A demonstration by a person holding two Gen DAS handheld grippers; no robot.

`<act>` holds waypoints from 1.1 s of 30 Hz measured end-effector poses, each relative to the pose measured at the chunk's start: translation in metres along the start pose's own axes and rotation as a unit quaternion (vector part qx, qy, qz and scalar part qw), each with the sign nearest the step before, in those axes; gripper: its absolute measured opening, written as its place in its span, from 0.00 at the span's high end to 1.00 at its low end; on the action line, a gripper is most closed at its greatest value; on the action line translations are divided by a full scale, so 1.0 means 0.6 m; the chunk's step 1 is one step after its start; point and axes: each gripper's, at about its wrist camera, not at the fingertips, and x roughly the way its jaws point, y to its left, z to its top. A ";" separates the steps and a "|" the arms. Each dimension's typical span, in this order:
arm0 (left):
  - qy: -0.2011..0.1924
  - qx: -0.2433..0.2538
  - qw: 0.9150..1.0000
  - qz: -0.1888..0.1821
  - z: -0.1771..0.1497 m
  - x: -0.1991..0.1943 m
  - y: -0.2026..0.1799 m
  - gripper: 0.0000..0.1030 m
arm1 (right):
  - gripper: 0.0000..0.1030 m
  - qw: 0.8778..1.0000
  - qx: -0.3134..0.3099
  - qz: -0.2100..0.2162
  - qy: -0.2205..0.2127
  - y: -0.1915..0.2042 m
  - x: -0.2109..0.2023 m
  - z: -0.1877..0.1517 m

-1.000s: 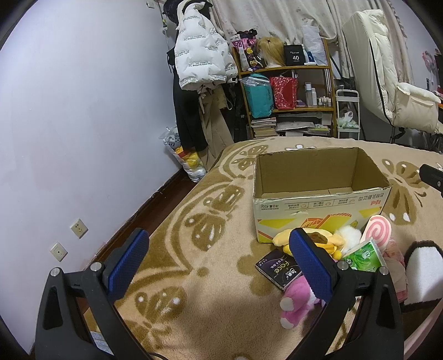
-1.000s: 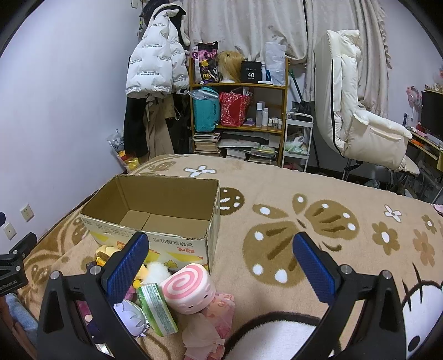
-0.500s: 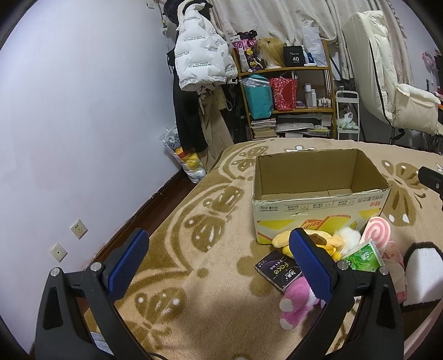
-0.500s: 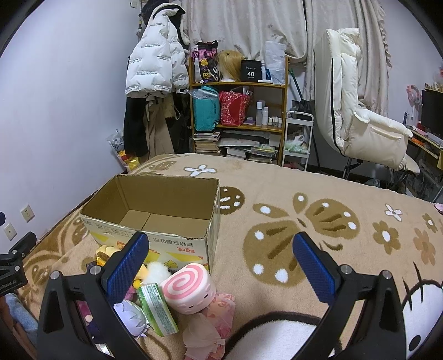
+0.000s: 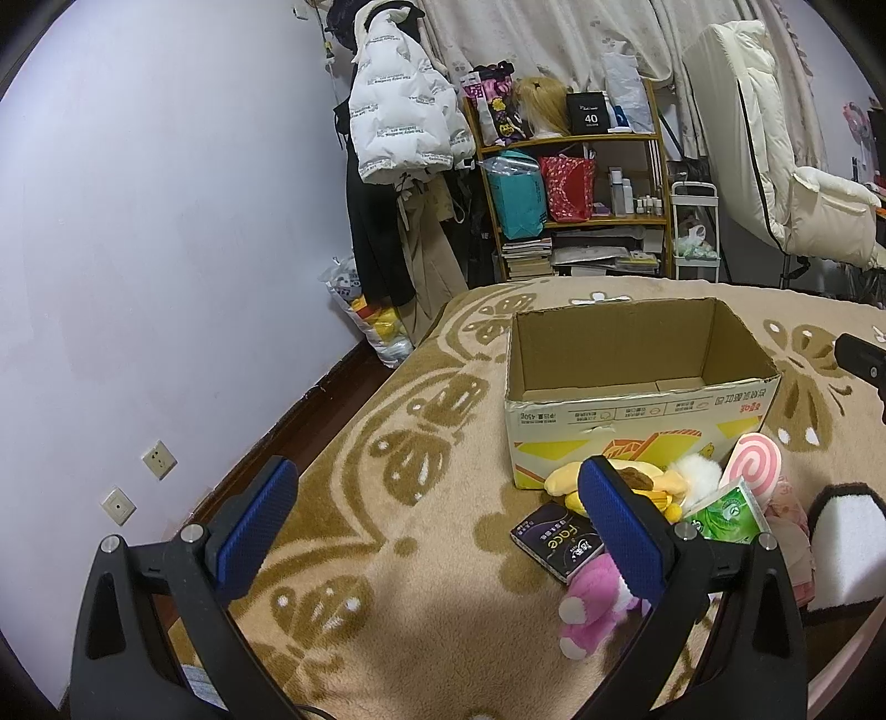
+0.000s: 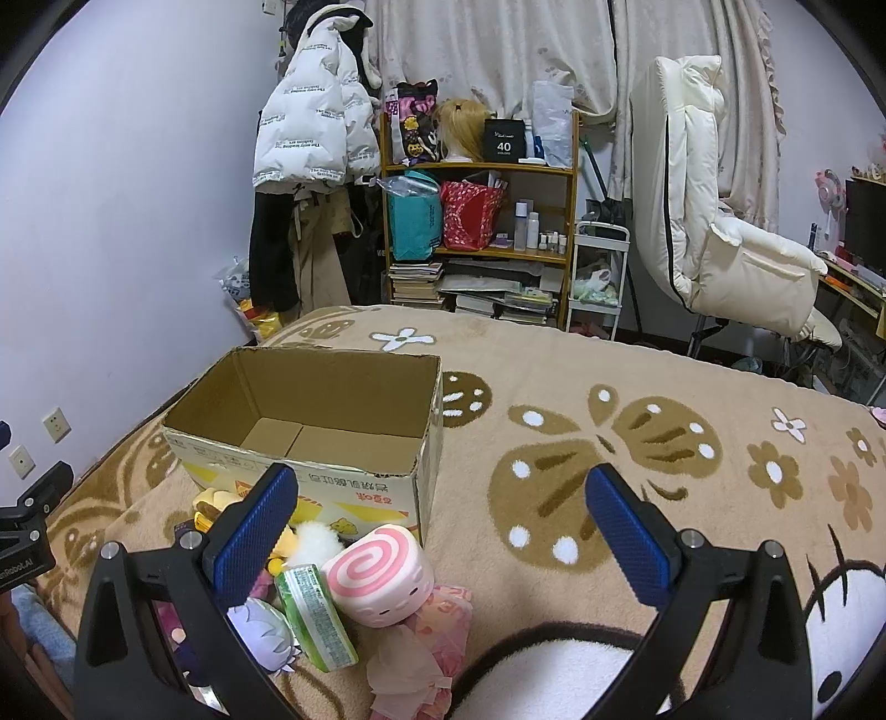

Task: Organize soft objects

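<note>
Both grippers hang with jaws spread wide and nothing between them: the left gripper [image 5: 437, 512] over bare blanket to the left of the toys, the right gripper [image 6: 440, 523] above the blanket by the box's near corner. Their fingers [image 6: 255, 531] carry blue, finely ribbed pads on black, angular plastic frames.

The box [image 5: 637, 387] is plain corrugated cardboard, rectangular, open at the top, its inside bare brown with the bottom flaps showing; the outer wall is white with yellow and orange print and a torn top edge. The soft things lie in a heap on the blanket, pressed against the box's near wall. A roll [image 6: 379, 573], a squat cylinder in smooth pink with a pink and white spiral on its end, leans on a pack [image 6: 315, 615], a green, glossy tissue packet. A fluffy white ball [image 6: 313, 540] and a yellow plush [image 5: 576, 479] touch the box wall. A fuzzy pink plush [image 5: 590, 609] lies nearest the left gripper, partly behind its right finger, beside a dark flat packet [image 5: 556, 540] with pale lettering. A crumpled pale pink cloth [image 6: 426, 648] lies below the roll, and a pale lilac plush [image 6: 260, 634] sits behind the right gripper's left finger.

The blanket [image 6: 637, 399] is thick tan fleece with brown butterflies and white flowers. Beyond it stand a wooden shelf [image 6: 482, 221] stacked with bags, bottles and books, a white quilted jacket [image 6: 310, 133] hung by the lilac wall, pale curtains [image 6: 498, 50], and a cream padded chair [image 6: 714, 232].
</note>
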 end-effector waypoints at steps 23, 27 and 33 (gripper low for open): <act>-0.001 0.000 1.000 0.002 0.008 -0.009 0.004 0.02 | 0.00 1.000 -0.005 0.002 -0.001 0.005 -0.002 0.001; 0.000 0.001 1.000 0.002 0.007 -0.008 0.003 0.02 | 0.00 1.000 -0.005 0.004 -0.002 0.005 -0.002 0.002; 0.000 -0.001 1.000 0.001 0.007 -0.008 0.003 0.02 | 0.00 1.000 -0.005 0.002 -0.001 0.005 -0.003 0.002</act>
